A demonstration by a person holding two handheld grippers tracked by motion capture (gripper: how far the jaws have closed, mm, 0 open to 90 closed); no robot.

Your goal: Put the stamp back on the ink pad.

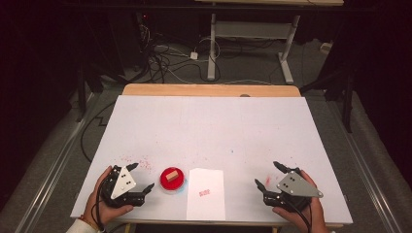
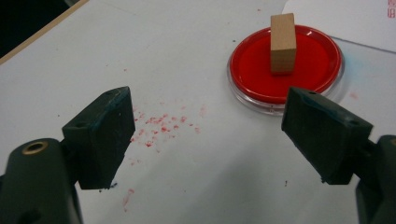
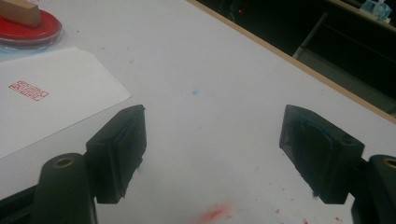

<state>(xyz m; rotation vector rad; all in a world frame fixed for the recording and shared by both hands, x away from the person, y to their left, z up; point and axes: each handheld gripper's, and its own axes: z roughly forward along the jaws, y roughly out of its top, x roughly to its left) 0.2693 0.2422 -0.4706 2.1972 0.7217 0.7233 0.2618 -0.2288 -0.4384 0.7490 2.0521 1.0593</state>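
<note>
Left gripper (image 1: 142, 176): jaws spread wide, holding nothing. Wooden stamp (image 2: 283, 43): standing in the red ink pad (image 2: 322, 65), just beyond the right-hand jaw. Right gripper (image 1: 269, 175): jaws released, empty. Paper (image 3: 56, 100) bearing a red imprint (image 3: 28, 90): beyond its left-hand jaw.

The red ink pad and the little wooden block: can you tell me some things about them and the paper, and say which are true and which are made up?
1. The wooden stamp block sits on the red ink pad. True.
2. The left gripper is shut on the block. False: its jaws stand open, short of the pad.
3. The paper sheet already bears a red stamp mark. True.
4. The right gripper holds the paper. False: its jaws are open above the bare table.
5. The pad is blue. False: it is red.
</note>
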